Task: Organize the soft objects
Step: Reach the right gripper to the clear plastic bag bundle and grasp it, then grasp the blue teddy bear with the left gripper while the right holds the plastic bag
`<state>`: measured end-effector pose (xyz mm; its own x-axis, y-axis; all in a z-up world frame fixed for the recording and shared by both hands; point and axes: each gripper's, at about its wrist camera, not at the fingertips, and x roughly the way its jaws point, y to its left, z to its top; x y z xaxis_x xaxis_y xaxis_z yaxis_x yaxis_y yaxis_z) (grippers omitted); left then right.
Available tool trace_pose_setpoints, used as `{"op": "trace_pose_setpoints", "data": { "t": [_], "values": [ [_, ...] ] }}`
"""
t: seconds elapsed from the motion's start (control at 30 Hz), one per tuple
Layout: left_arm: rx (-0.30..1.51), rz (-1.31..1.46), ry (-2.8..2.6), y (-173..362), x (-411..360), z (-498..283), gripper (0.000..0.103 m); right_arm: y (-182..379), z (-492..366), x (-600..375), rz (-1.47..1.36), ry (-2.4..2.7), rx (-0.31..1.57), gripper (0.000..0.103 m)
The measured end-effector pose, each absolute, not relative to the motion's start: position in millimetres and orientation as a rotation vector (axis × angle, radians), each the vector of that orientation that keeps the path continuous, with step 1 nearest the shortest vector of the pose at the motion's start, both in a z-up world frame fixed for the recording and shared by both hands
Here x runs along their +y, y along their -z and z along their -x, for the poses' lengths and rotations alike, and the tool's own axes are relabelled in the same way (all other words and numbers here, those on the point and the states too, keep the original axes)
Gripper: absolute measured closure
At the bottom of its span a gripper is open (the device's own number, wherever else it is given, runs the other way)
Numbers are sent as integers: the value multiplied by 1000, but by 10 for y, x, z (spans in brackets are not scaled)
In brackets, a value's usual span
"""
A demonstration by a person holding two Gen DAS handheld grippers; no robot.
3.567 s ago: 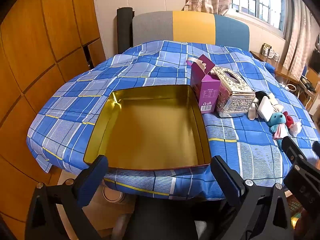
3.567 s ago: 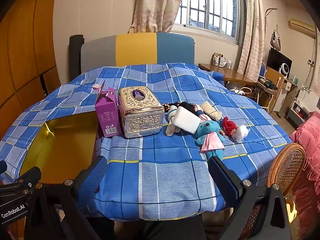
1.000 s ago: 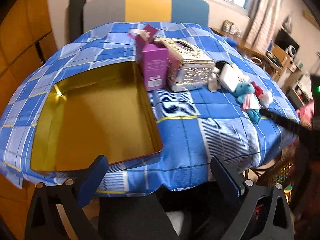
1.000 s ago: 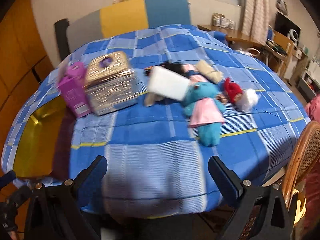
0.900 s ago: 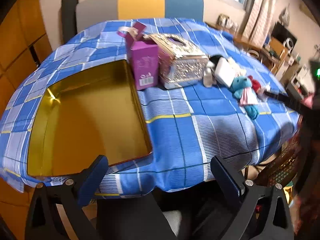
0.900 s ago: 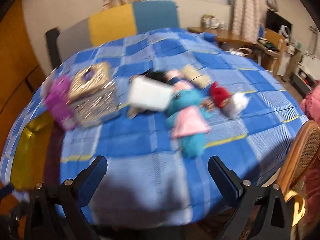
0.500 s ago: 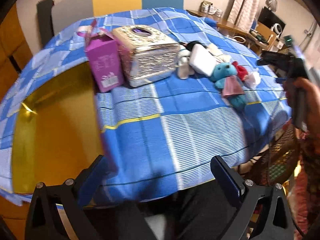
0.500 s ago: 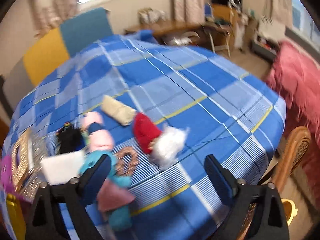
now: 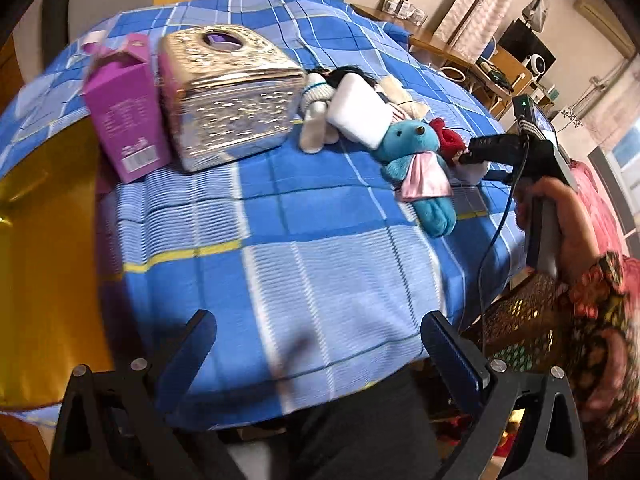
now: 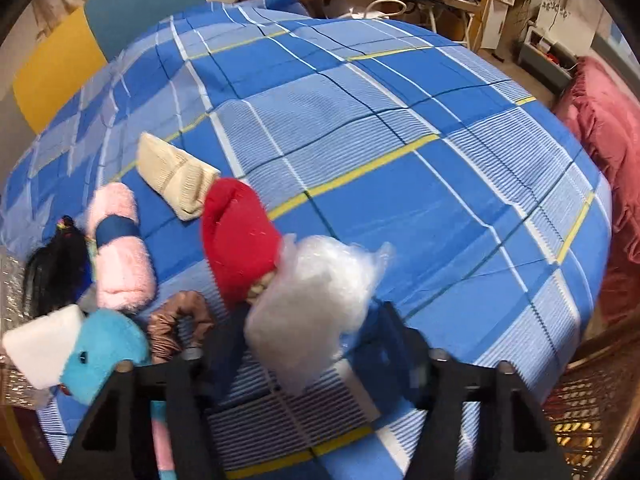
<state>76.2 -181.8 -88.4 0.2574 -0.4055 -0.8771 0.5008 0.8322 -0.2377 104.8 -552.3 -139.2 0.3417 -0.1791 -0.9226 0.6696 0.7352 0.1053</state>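
Blue plaid tablecloth (image 9: 304, 248) covers the round table, w/ a gold tin (image 9: 44, 248) open at its left edge and a window w/ curtains behind. Our left gripper (image 9: 316, 344) hangs over the near edge w/ jaws spread wide, nothing btwn them, just cloth below.

Our right gripper (image 10: 308, 344) points steeply down at the toy pile; its jaws are closing, and the white fluffy part of the red-and-white soft toy (image 10: 280, 272) sits btwn the fingers. We can't tell if the pads press it yet (blur at the tips). From the left wrist view, the right gripper (image 9: 474, 162) reaches the same toy (image 9: 450, 140) from the right, a hand (image 9: 560, 220) gripping the handle.

Rest of the soft things lie close together mid-table: blue plush bear (image 9: 416, 160) w/ pink skirt, touching the red toy; white pad (image 9: 360, 110) lying across it; beige roll (image 10: 176, 174) and pink roll (image 10: 120, 248) just behind; brown scrunchie (image 10: 176, 324) btwn bear and red toy; black-haired doll (image 10: 52, 272) at far left. Silver embossed tissue box (image 9: 228, 96) stands beside a purple carton (image 9: 124, 108), both just right of the tin.
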Motion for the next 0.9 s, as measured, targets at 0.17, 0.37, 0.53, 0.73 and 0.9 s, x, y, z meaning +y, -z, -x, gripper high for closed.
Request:
{"op": "trace_pose_setpoints", "data": {
  "t": [0.17,0.37,0.53,0.73,0.9],
  "values": [
    [1108,-44,642,869,-2148,-888,0,1330,-1044,-5420,-486,578,1069,60],
    [1124,-87,648,953,-2704,-1111,0,1088,-921,-5454,-517,567,908,61],
    [1072,-97,673,1056,-3151,-1286,0,928,-813,-5508,-599,491,760,61],
    [1059,-129,654,1275,-3568,-1488,0,894,-843,-5496,-602,472,735,61],
    [995,-126,665,1305,-3730,-1517,3,917,-860,-5519,-601,479,745,61]
  ]
}}
